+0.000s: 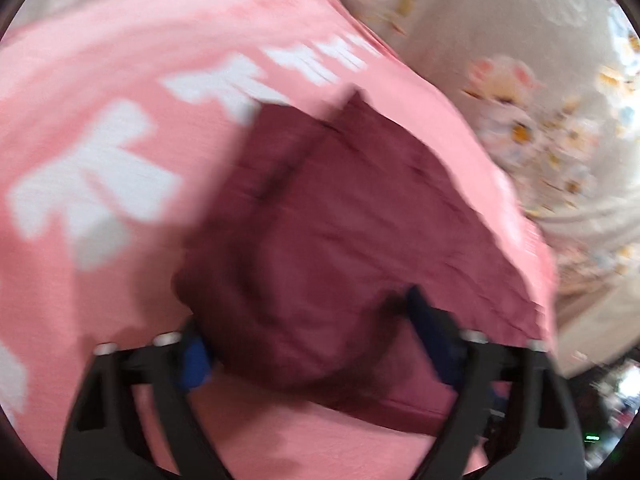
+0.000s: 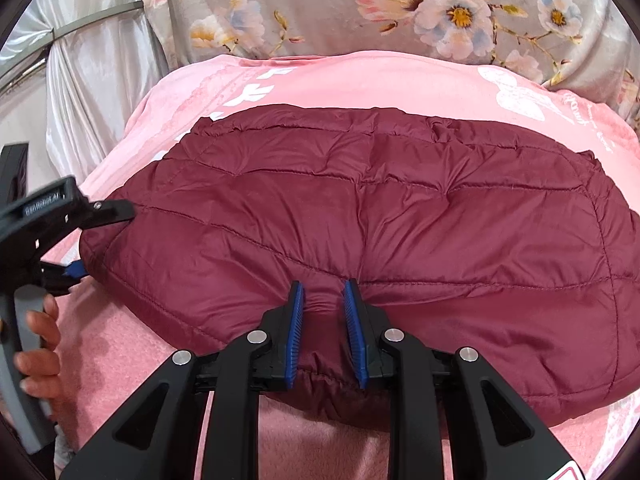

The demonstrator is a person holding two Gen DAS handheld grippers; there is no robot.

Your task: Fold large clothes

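A maroon quilted puffer jacket (image 2: 380, 216) lies folded on a pink blanket (image 2: 360, 80). My right gripper (image 2: 324, 296) is shut on a pinch of the jacket's near edge, fabric bunched between its blue pads (image 2: 296, 332). My left gripper (image 2: 80, 268) is at the jacket's left edge. In the blurred left wrist view its jaws stand wide apart with the jacket (image 1: 340, 220) bulging between them; the left gripper (image 1: 304, 320) shows no clear pinch there.
The pink blanket (image 1: 100, 240) has white printed lettering. A grey floral sheet (image 2: 360, 4) lies behind it. A silvery curtain (image 2: 92, 68) hangs at the far left. A hand (image 2: 40, 340) holds the left gripper's handle.
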